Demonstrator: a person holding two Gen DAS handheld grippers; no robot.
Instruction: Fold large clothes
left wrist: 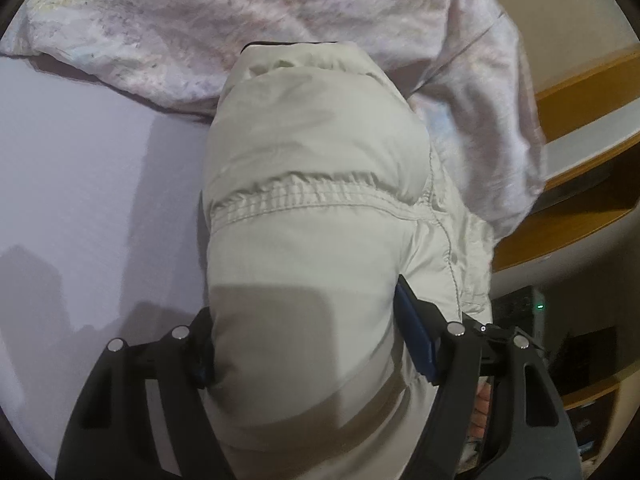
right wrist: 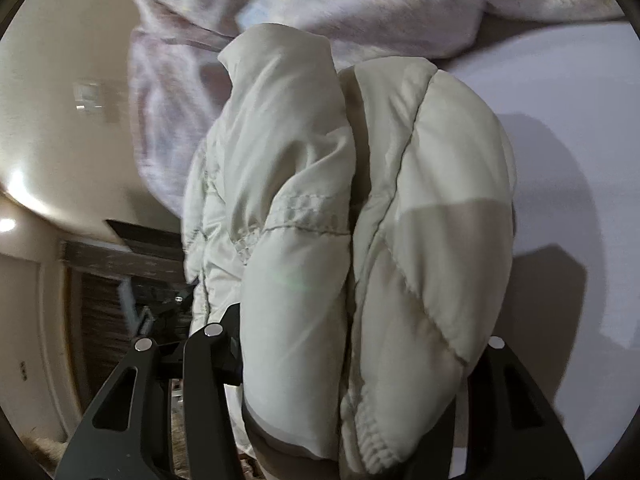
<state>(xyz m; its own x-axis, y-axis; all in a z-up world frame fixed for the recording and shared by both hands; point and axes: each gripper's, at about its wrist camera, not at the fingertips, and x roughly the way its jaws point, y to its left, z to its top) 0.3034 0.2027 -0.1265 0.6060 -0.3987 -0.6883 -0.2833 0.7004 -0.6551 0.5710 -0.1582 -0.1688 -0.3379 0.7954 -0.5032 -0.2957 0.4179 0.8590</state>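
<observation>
Lavender sheeting covers the bed [left wrist: 80, 184] beneath us, smooth and flat, and it is the broadest thing we see in both wrist views. Behind it a rumpled pink and white patterned duvet [left wrist: 248, 20] is heaped along the far side, 1 end of it spilling over the bed's edge toward the wooden shelves [left wrist: 580, 128] in the left wrist view.

We hold a cream puffer jacket [left wrist: 312, 208] bunched up in front of both tools. It hangs out from the fingers above the sheet, with its far end against the duvet. In the left wrist view a gathered, stitched seam runs across its padded panels. In the right wrist view it shows as 2 fat quilted rolls side by side, with a ribbed elastic cuff [right wrist: 372, 444] low at the near end.

Our left gripper [left wrist: 308, 344] is clamped on the jacket: the padding bulges between the 2 black fingers and presses against the blue pad [left wrist: 414, 340] on the right-hand one, so they stand fairly wide apart around the bulk.

Our right gripper [right wrist: 360, 360] is likewise clamped on the jacket, both rolls squeezed between its fingers, with the right-hand finger mostly hidden behind fabric.

A small green light [left wrist: 541, 306] glows on a dark device below the shelves.
</observation>
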